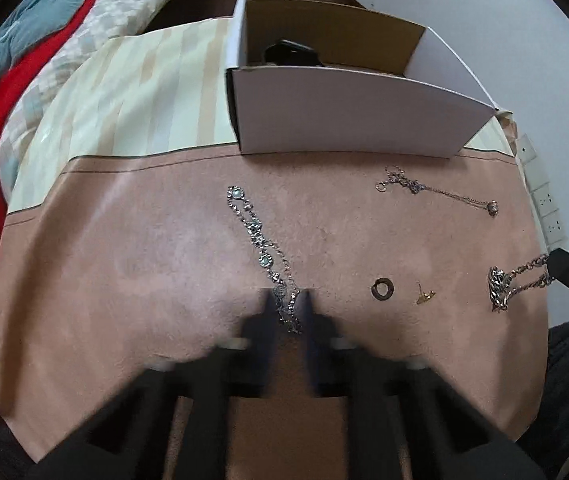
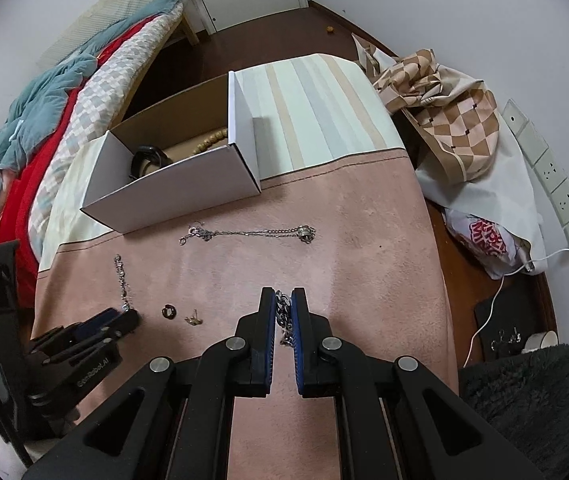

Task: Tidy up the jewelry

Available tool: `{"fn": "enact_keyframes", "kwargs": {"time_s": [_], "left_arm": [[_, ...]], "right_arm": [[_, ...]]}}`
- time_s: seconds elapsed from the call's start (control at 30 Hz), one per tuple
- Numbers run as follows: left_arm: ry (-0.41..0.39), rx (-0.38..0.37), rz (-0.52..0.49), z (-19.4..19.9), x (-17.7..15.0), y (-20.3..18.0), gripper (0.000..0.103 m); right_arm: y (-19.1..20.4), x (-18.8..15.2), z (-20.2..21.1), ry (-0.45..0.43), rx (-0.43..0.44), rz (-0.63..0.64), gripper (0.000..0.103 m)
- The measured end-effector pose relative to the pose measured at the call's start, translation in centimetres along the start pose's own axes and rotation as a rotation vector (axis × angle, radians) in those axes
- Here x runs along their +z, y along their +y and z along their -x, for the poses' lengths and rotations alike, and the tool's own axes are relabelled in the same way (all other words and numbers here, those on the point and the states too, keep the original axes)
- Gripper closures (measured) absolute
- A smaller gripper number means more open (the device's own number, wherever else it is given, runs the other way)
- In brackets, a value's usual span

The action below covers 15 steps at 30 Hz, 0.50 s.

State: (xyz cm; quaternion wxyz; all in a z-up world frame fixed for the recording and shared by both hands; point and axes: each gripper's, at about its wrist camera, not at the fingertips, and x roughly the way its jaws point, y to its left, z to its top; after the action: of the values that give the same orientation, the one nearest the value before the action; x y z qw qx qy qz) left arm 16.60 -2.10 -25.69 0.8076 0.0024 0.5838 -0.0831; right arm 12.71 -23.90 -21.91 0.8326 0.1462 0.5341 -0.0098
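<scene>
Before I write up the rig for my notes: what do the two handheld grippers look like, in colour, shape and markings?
Both are matte black plastic with two long flat fingers. The right gripper has blue ribbed pads on the inner finger faces and round silver pivot bolts on its angled linkage arms. The left gripper also shows blue inside, plus white lettering on its body that is too small to read surely.

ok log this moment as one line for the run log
left gripper: shut on gem bracelet | right gripper: shut on chunky chain | loose: thin chain, ring, earring | box: open
</scene>
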Motion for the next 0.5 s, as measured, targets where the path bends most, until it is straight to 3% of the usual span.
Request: {"fn": "enact_keyframes", "kwargs": {"time_s": [0.23,0.5], "left_arm": [[0.021,-0.173,0.14,1.3,-0.7,2.7,0.103],[-0.067,-0.257,0.185,5.7,0.6,4.2,0.103]], "right_arm": [[0.1,0.4,0.5,-0.016,0.014,-0.011,0.095],[0.8,1.2,1.7,-0.04,0.047,-0.011,0.095]]}}
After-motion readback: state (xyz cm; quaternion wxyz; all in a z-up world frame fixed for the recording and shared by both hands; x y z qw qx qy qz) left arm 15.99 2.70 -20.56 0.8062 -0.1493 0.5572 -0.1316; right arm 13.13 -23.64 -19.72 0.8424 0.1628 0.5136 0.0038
